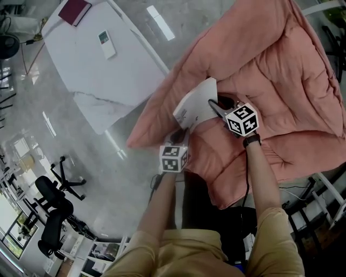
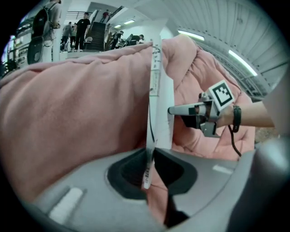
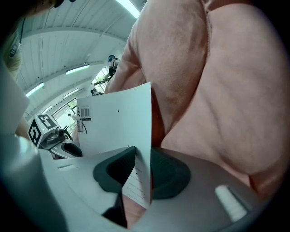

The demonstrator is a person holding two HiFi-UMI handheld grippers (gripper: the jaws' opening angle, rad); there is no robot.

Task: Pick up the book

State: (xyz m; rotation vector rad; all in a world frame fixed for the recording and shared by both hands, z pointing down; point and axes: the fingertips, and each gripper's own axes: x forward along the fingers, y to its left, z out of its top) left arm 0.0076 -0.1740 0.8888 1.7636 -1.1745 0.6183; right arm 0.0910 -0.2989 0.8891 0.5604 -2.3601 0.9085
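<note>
Head view: thin white book (image 1: 197, 101) is held tilted over the pink quilt (image 1: 281, 76), between both grippers. Left gripper (image 1: 180, 129) has its fingers on the book's lower corner. Right gripper (image 1: 212, 105) has its fingers on the book's edge at the person's right. Beyond both sets of fingers the quilt rises in folds, close under the book. Left of the left fingers the quilt's edge ends and bare glossy floor (image 1: 108, 157) lies open. Further off stands a white worktop (image 1: 108, 86) with a remote (image 1: 106, 43) and a dark red flat item (image 1: 74, 11), all well apart from the book. Office chair (image 1: 51, 203) at far lower left.

Left gripper view: fingers (image 2: 90, 181) are closed on the book (image 2: 156, 86), which is seen edge-on and stands up from between the pads. Quilt bulges just left of the fingers and again beyond the book on the right. Right gripper (image 2: 174, 110) meets the book's right face partway up.

Right gripper view: fingers (image 3: 217, 181) are closed on the near edge of the book (image 3: 115, 122), and a page corner hangs down between the pads. Quilt crowds in just right of the fingers; cannot tell whether it touches them. Left of the fingers is open air, with the left gripper (image 3: 74, 149) at the book's lower left edge, under the barcode
</note>
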